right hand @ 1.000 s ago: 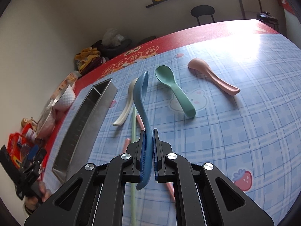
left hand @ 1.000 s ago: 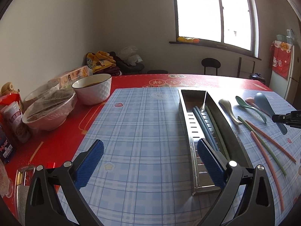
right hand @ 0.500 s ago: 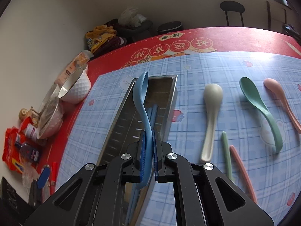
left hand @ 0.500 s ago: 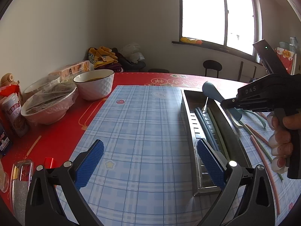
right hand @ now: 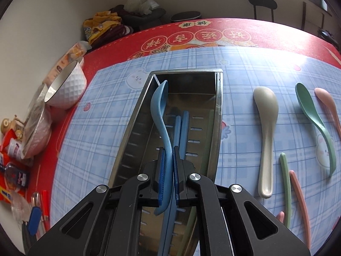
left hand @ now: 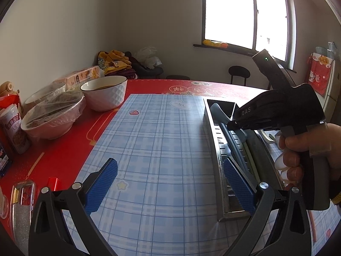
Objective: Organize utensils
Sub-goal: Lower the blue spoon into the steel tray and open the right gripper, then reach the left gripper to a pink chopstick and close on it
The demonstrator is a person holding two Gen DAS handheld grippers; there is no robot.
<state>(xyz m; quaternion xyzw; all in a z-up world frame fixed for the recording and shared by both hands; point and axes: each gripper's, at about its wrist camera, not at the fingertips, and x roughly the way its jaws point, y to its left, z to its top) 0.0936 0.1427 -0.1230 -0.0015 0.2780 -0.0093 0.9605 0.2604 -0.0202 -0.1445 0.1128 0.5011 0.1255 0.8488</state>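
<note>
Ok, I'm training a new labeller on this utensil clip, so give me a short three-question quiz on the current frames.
1. True or false: the right gripper is shut on the blue plastic spoon.
2. Which lies inside the long perforated steel tray? A) blue chopsticks B) the cream spoon C) the pink spoon
3. Fill in: the left gripper stands ____ and holds nothing.

Key: 1 true; 2 A; 3 open. The cream, green and pink spoons lie on the blue checked mat, right of the tray in the right wrist view.
</note>
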